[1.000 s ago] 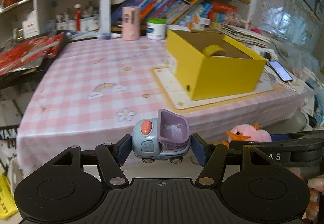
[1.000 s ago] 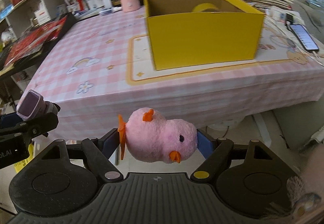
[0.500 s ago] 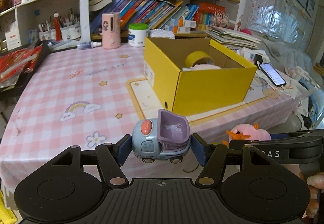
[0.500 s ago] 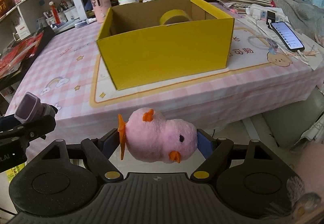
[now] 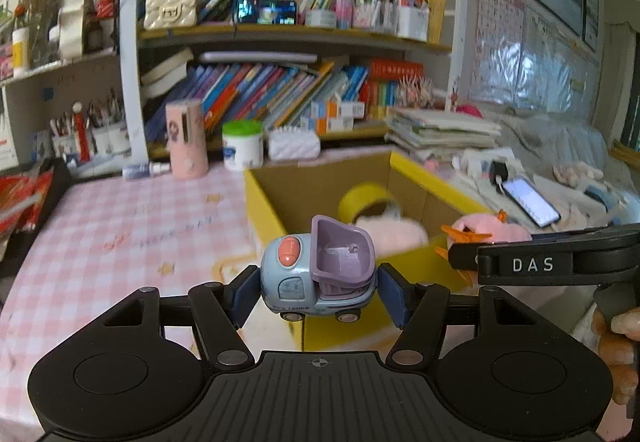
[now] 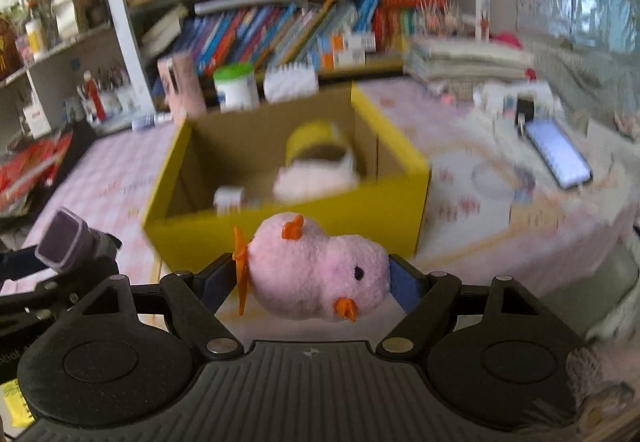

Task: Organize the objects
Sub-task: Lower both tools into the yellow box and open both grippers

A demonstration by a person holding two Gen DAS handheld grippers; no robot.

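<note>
My left gripper point(image 5: 318, 292) is shut on a small blue toy truck point(image 5: 316, 274) with a purple tipper, held in the air just before the near left corner of the open yellow box point(image 5: 266, 202). My right gripper point(image 6: 314, 284) is shut on a pink plush chick point(image 6: 316, 274) with orange beak and feet, hanging in front of the yellow box point(image 6: 360, 208). Inside the box lie a roll of yellow tape point(image 6: 314, 142), a pale pink plush point(image 6: 316, 178) and a small white item point(image 6: 228, 198). The chick point(image 5: 490, 228) and right gripper also show at the right of the left wrist view.
The box stands on a pink checked tablecloth point(image 5: 120, 234). Behind it are a pink cylinder point(image 5: 187, 138), a green-lidded jar point(image 5: 242, 144) and packed bookshelves point(image 5: 280, 90). A phone point(image 6: 558, 152) and stacked papers point(image 5: 440, 130) lie to the right. Red packets point(image 5: 24, 198) lie at the left.
Both grippers have risen and moved toward the table with their toys still gripped. The box now looks nearer and I see down into it.
</note>
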